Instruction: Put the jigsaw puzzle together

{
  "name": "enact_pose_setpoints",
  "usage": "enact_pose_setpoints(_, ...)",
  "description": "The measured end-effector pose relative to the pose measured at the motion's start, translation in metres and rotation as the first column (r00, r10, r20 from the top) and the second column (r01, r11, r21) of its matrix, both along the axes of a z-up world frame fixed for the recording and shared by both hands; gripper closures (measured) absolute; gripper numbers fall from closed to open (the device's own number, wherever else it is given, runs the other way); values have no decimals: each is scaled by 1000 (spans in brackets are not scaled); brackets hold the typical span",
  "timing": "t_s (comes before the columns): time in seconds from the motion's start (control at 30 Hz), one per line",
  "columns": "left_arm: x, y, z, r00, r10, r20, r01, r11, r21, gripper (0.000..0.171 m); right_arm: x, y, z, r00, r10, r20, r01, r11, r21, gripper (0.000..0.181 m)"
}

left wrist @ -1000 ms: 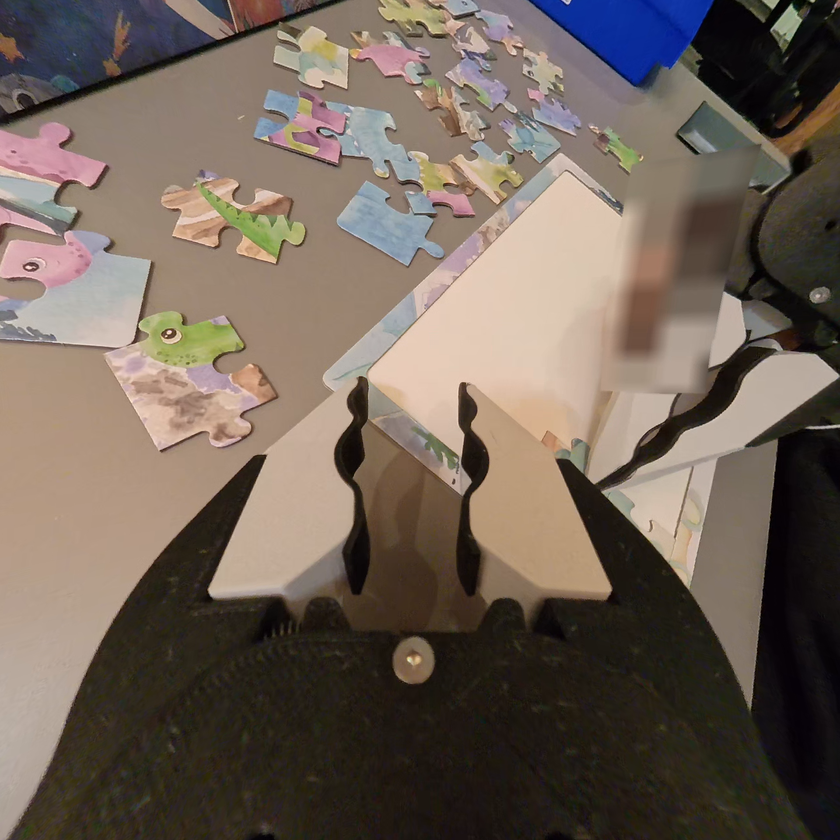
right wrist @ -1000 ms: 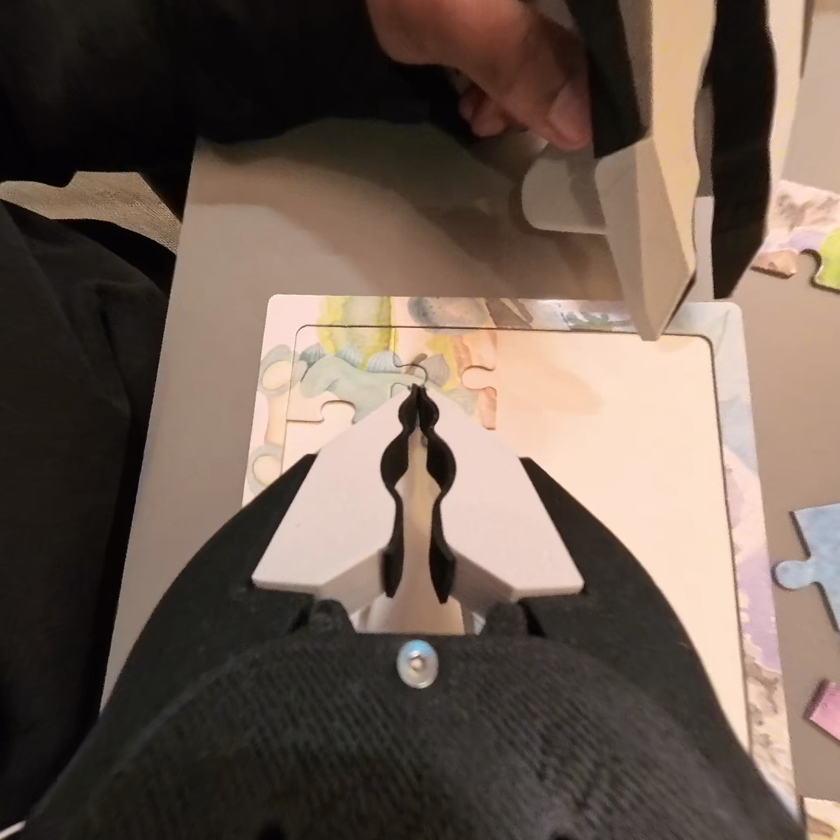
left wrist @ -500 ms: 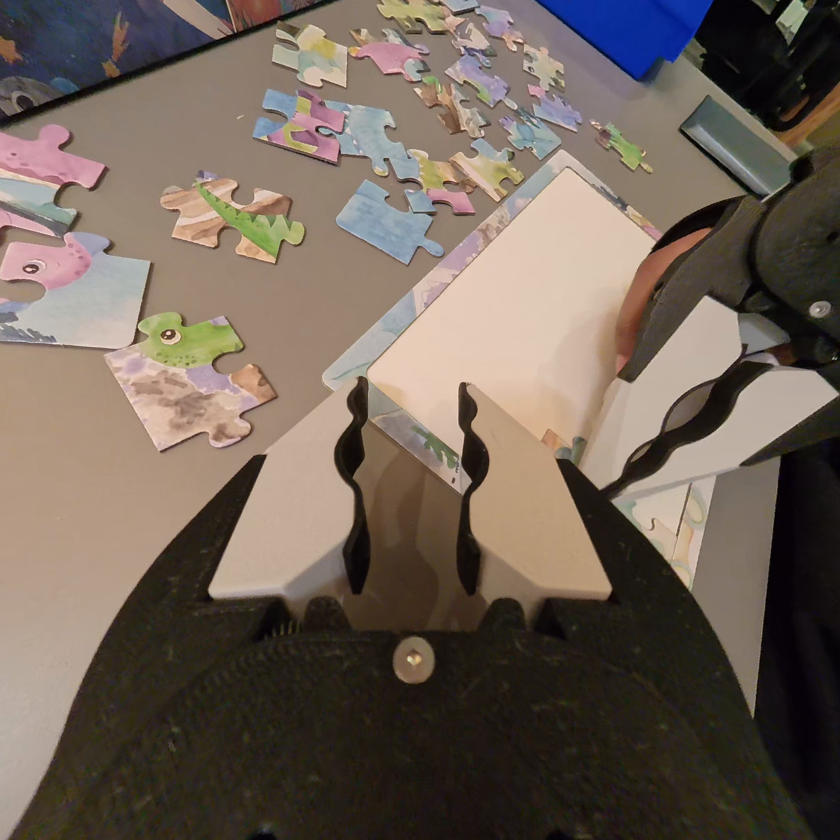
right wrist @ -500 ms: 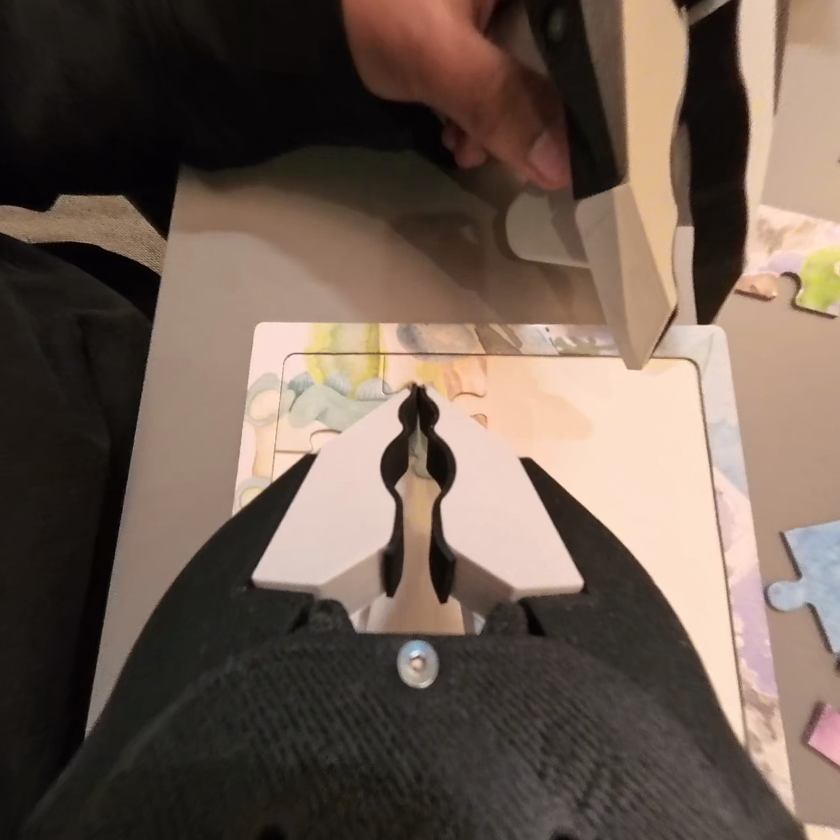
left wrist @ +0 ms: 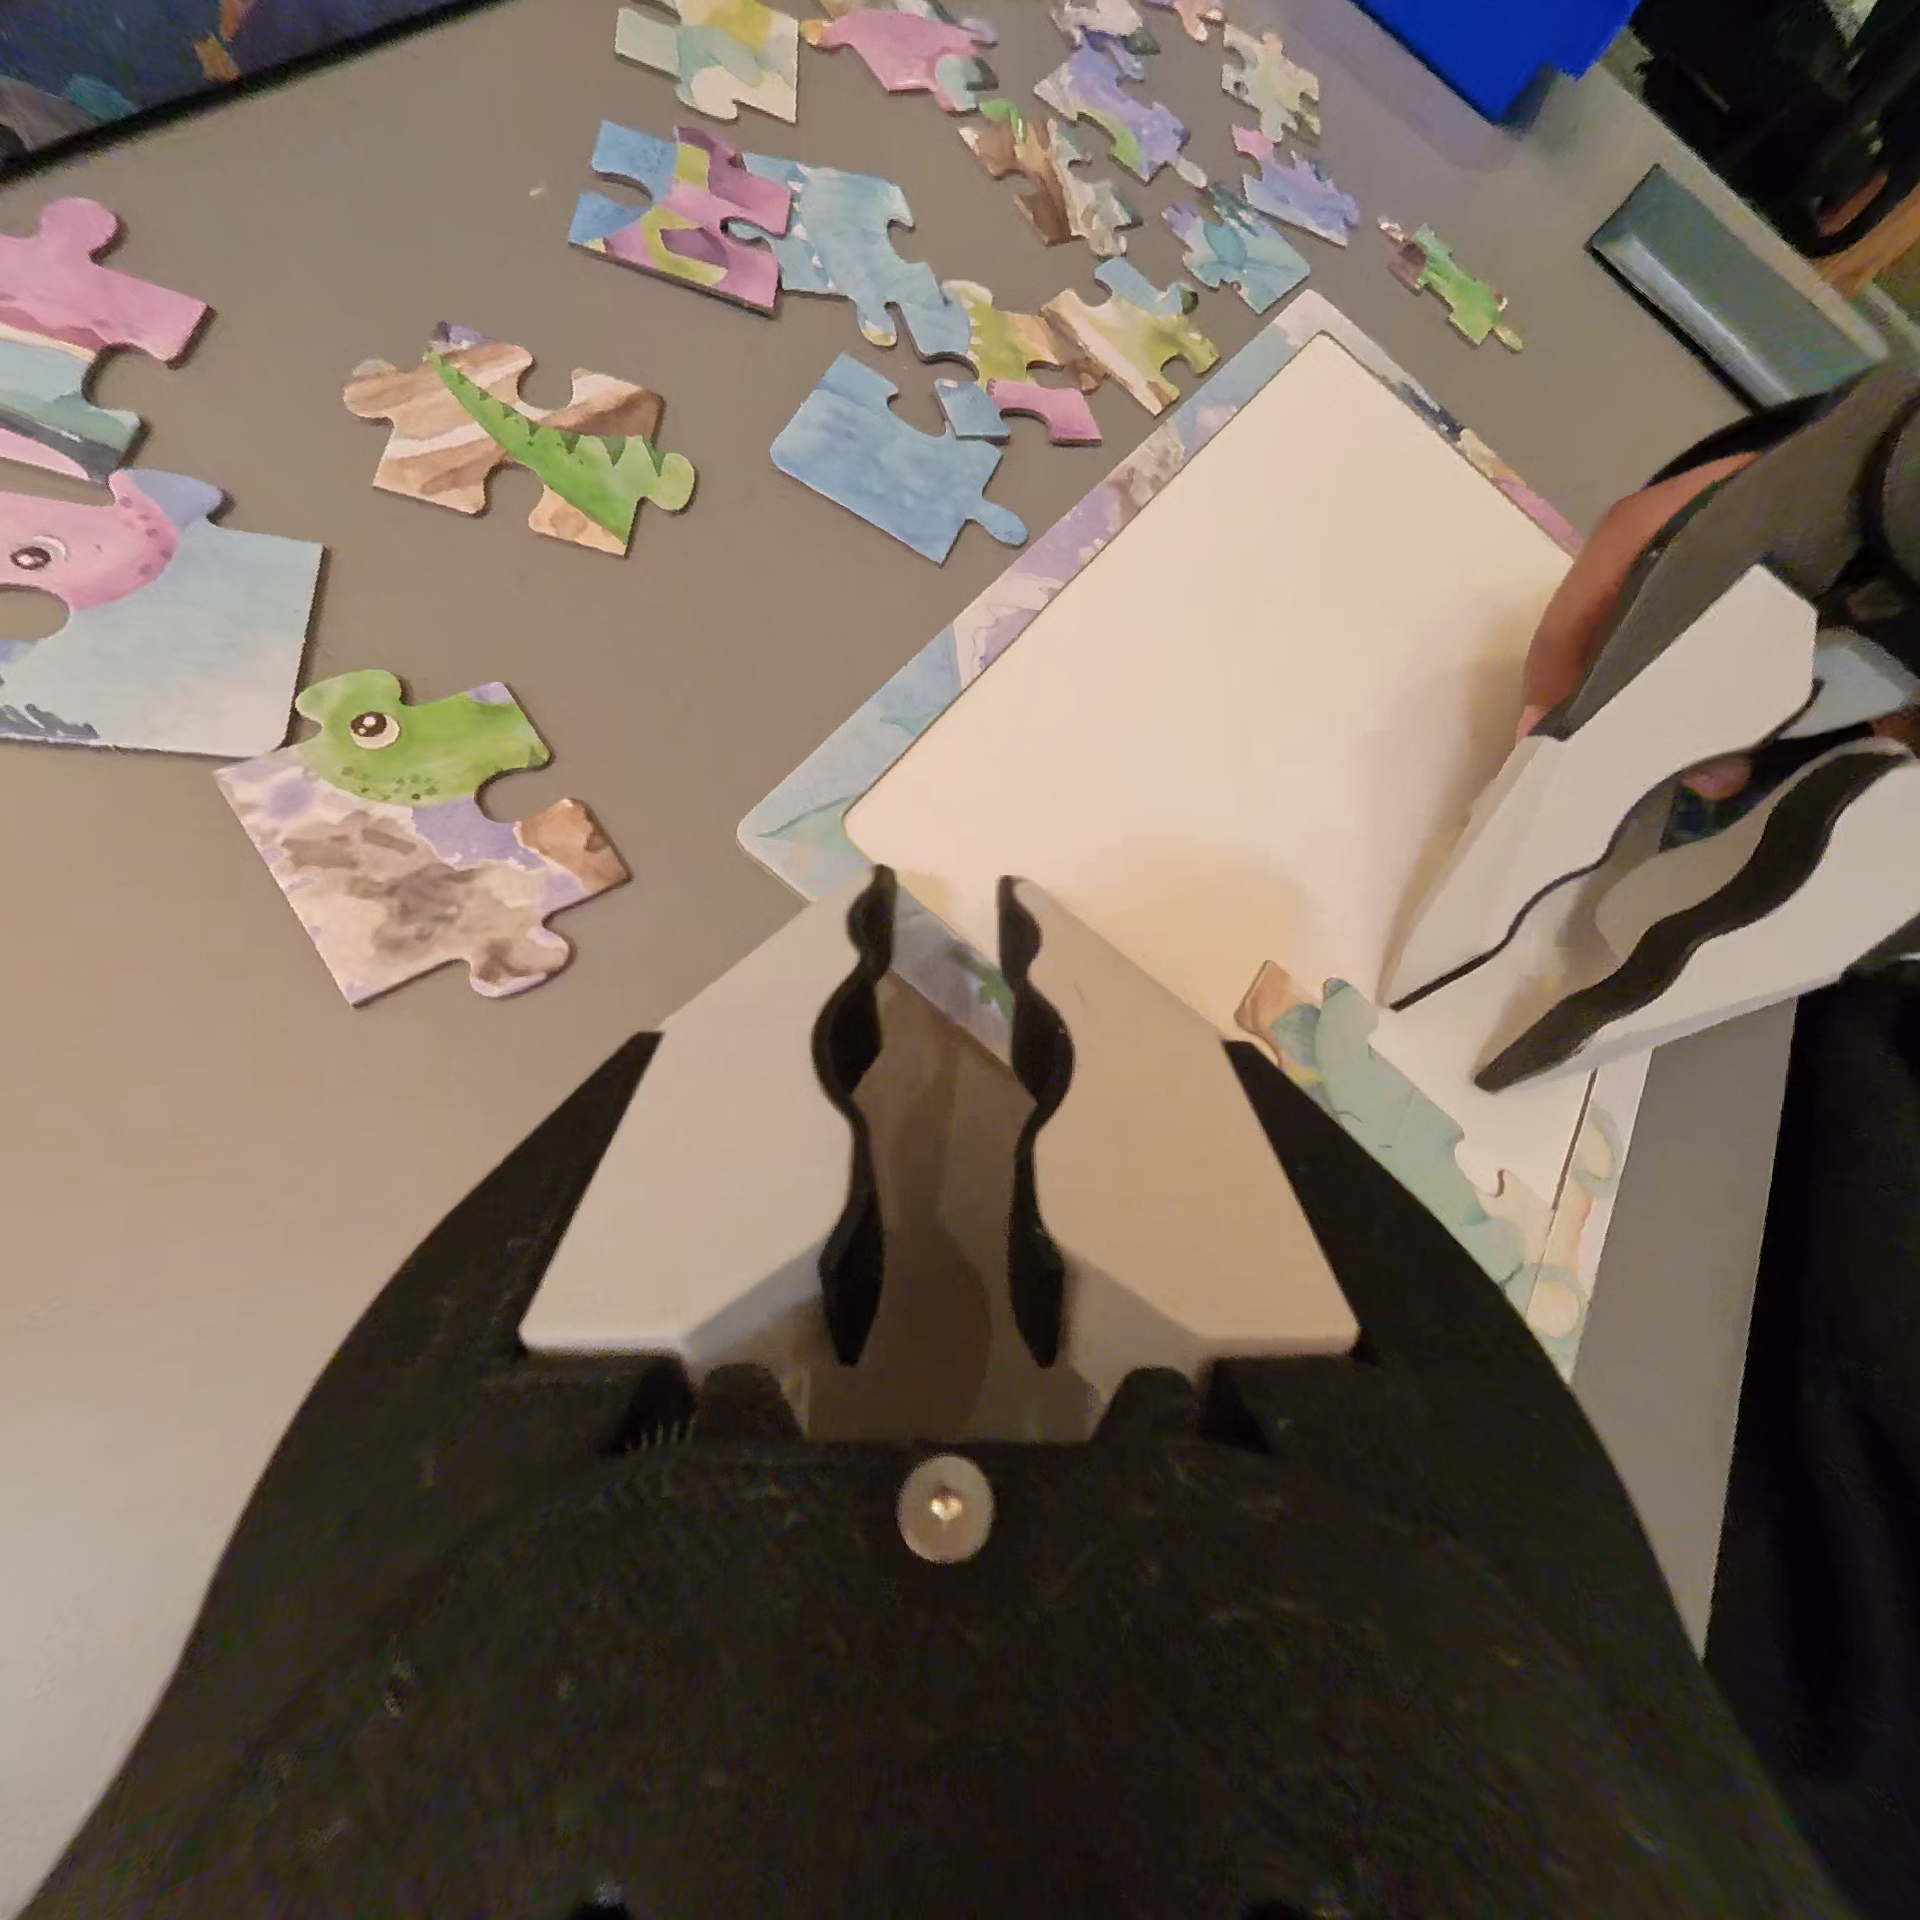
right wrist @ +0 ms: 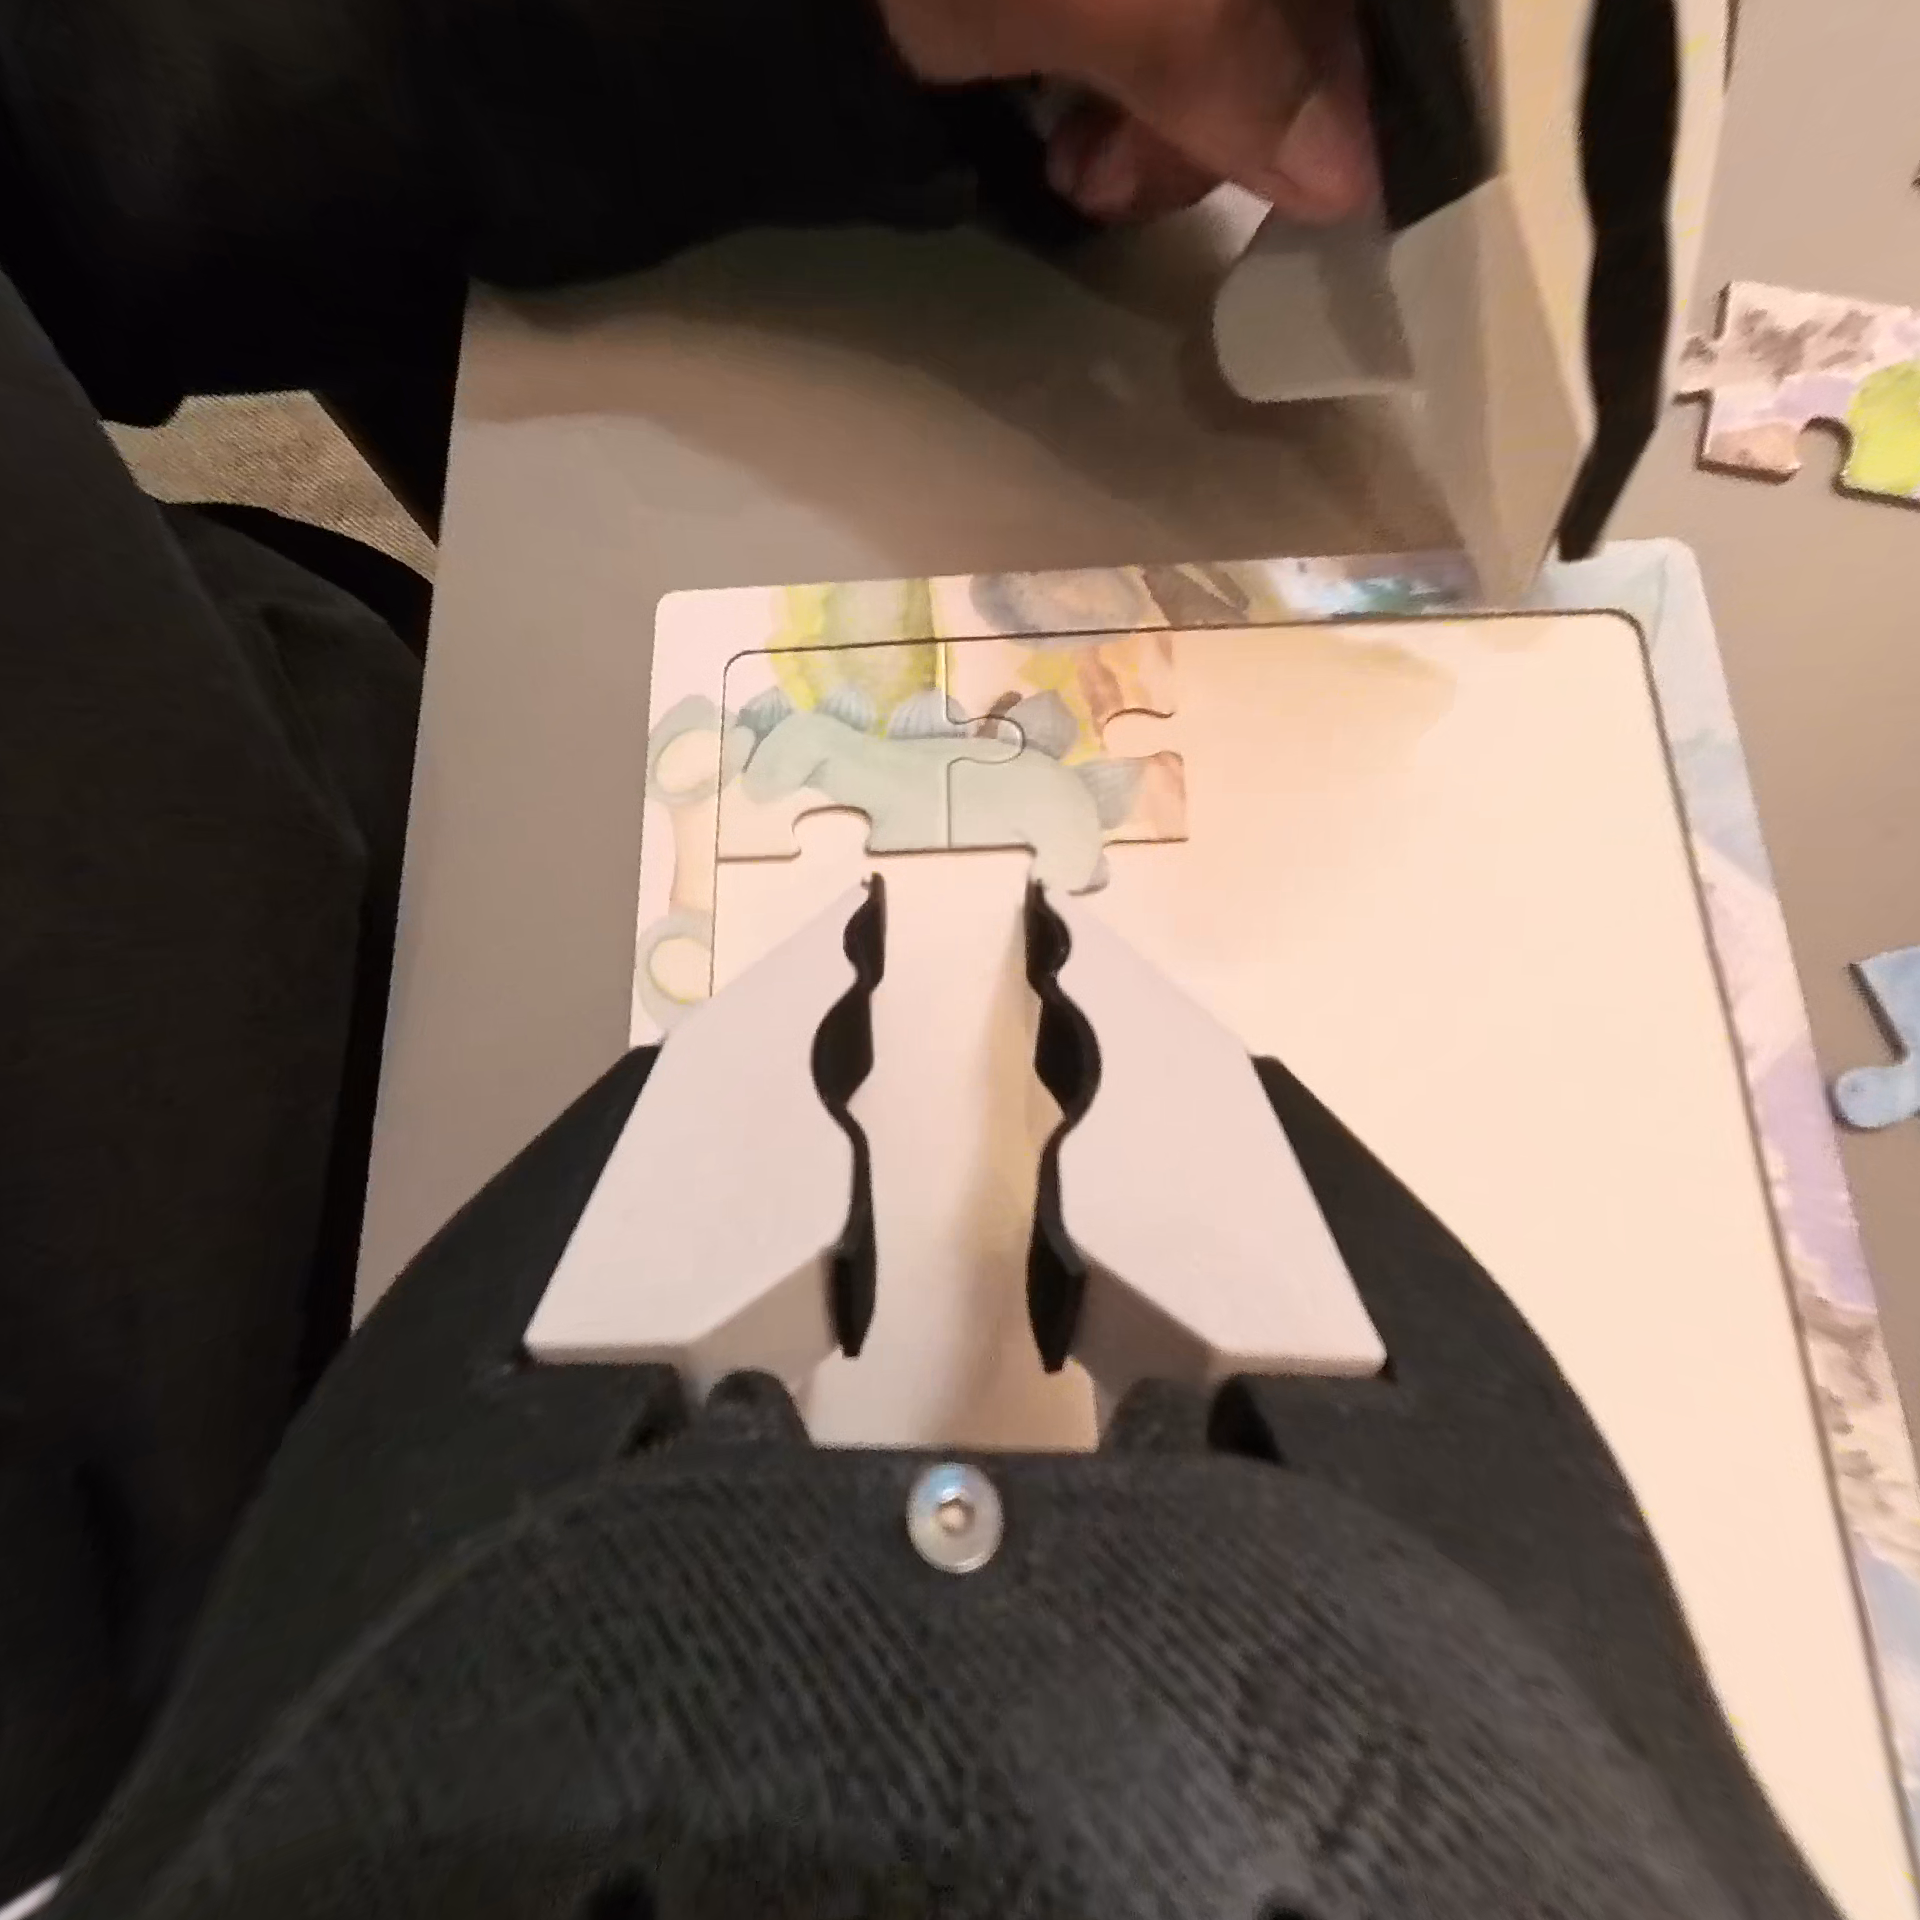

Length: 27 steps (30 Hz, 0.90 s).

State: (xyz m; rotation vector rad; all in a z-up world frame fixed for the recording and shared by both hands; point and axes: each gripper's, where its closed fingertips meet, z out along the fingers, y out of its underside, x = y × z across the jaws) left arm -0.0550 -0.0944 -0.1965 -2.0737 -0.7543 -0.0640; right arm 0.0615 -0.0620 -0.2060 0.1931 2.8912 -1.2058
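Grey table (left wrist: 156,1195), tray (right wrist: 1351,1039) mostly bare.

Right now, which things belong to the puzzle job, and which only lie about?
Job: puzzle tray; two placed pieces; green dinosaur-head piece; blue piece; both open grippers.
Lying about: blue bin; grey box.

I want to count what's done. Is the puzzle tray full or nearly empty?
Nearly empty. Only two joined pieces sit in one corner of the puzzle tray; the rest is bare, and many loose pieces lie on the table.
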Motion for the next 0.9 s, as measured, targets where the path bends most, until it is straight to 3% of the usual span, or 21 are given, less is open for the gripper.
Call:
enact_pose_setpoints(0.07, 0, -2, -4, 1000, 2, 12, -2, 1000, -22, 171, -1, -4, -1, 1000, -13, -28, 13, 1000, 1, 157)
enact_pose_setpoints(0.2, 6, 1, -13, 998, -38, 49, 41, 997, -67, 171, -4, -7, -2, 998, -25, -57, 26, 999, 26, 160)
enact_pose_setpoints(0.9, 7, 0, -13, 998, -30, 59, 33, 998, -60, 171, 0, -17, -2, 996, -42, -75, 43, 999, 9, 159)
